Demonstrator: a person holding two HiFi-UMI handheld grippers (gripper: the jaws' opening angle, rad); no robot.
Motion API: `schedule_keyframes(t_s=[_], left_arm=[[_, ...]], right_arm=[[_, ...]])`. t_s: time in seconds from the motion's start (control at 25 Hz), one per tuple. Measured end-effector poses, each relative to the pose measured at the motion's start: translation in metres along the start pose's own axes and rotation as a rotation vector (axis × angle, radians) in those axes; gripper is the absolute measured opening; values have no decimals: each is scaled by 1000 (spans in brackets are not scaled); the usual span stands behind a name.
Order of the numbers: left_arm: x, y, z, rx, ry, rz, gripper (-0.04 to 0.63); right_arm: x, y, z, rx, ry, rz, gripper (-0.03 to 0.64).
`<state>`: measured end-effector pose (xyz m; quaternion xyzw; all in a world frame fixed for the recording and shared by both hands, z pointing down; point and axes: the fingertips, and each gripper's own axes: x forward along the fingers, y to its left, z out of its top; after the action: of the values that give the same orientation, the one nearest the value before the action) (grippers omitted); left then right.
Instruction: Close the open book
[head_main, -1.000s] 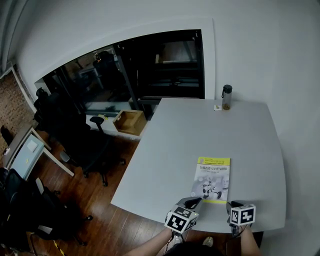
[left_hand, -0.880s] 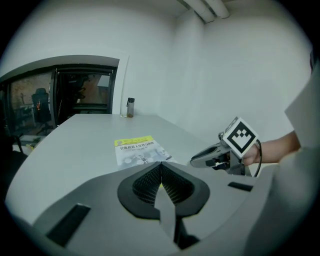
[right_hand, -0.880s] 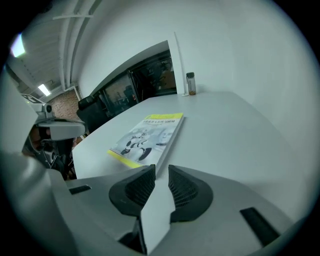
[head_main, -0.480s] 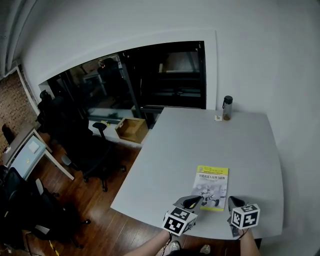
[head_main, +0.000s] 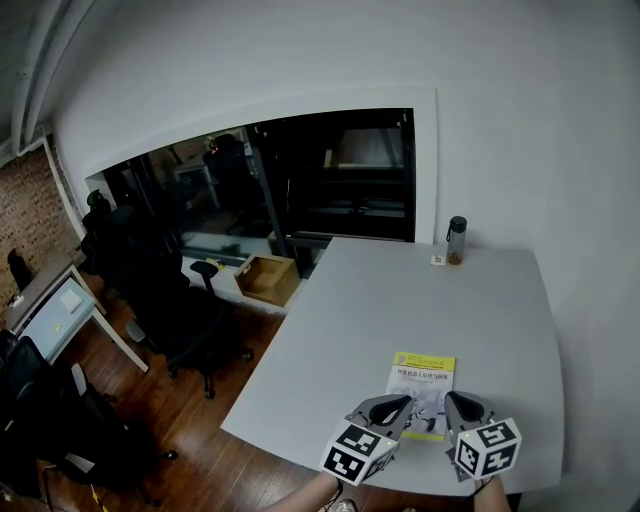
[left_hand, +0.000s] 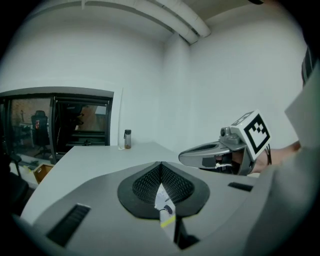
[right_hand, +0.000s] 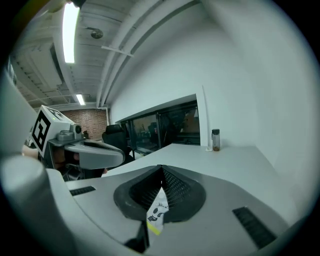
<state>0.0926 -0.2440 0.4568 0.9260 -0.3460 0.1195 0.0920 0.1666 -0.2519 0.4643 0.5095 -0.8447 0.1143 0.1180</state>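
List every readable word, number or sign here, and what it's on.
Nothing is legible.
Book cover: printed title lines below a yellow band, too small to read.
Left gripper, right gripper: square black-and-white markers, no letters.
Bottle: no print discernible.

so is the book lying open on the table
No, the book lies shut on the table, with its yellow-topped front cover facing up.

The head view looks steeply down from the near edge over the worktop (head_main: 350, 330), left claw (head_main: 393, 406) and right claw (head_main: 456, 401). Each claw view sits close behind its own jaws, facing almost level toward the far bottle (left_hand: 127, 139), and catches the other claw.
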Motion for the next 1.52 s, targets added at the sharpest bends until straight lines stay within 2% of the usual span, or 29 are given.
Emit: schedule_keyframes(t_s=[0.36, 0.68, 0.88, 1.0, 1.12, 1.24, 1.52], left_arm=[[-13, -30, 43, 36, -88, 9, 5], [-10, -59, 46, 32, -88, 82, 5], [-11, -66, 35, 17, -68, 103, 5], [-14, -71, 34, 17, -73, 97, 5], [-24, -76, 32, 36, -81, 85, 5], [-39, -80, 30, 42, -91, 70, 5], [-75, -86, 21, 29, -99, 46, 5]], right_arm=[[-39, 22, 51, -107, -154, 78, 3], [-67, 11, 55, -114, -220, 129, 4], [-72, 0, 44, 6, -228, 148, 5], [-76, 1, 39, 33, -221, 139, 4], [-81, 8, 37, 27, -224, 107, 5], [-87, 23, 36, -31, -218, 79, 5], [-105, 64, 26, -74, -204, 77, 4]])
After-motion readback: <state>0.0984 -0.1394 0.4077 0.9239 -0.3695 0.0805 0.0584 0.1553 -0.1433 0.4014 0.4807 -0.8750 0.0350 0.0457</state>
